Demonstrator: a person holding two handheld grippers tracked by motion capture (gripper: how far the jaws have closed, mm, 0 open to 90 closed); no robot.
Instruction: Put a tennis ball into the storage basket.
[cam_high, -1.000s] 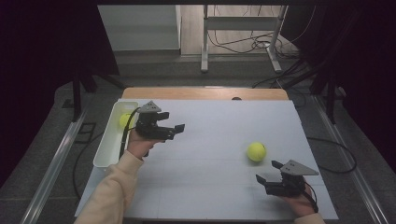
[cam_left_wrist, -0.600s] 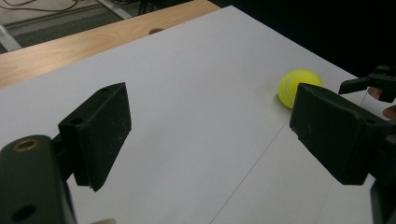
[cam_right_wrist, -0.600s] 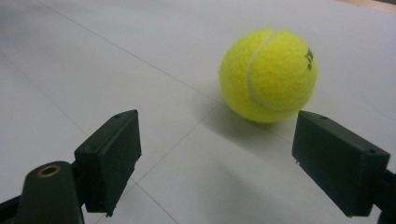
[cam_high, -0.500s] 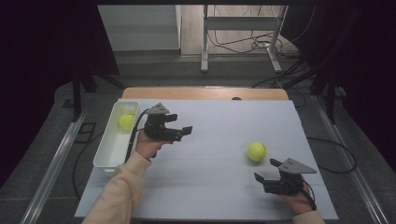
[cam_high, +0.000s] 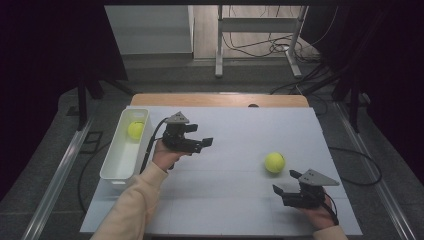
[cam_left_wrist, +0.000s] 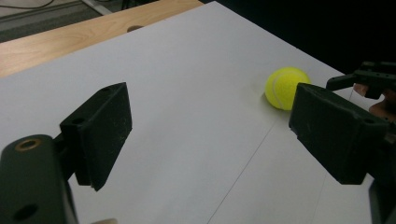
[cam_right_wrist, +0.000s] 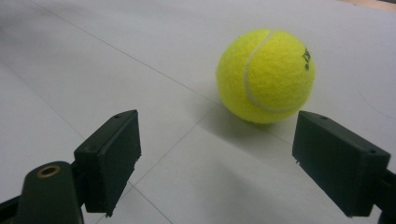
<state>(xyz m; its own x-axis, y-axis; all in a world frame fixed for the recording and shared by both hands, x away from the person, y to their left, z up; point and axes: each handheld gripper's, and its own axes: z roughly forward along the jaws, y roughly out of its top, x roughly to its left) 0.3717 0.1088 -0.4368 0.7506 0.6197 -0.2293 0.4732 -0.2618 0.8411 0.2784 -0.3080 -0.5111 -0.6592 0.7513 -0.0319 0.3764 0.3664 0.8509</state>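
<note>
left tongs (cam_high: 206, 143) nearer, tennis ball (cam_high: 274, 162) beyond

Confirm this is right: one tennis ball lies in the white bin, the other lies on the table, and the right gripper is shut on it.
Not quite. The right gripper is open, its jaws spread wide, and the tennis ball on the table lies free just ahead of them, as the right gripper view shows. The rest holds: the other ball lies in the white bin.
</note>
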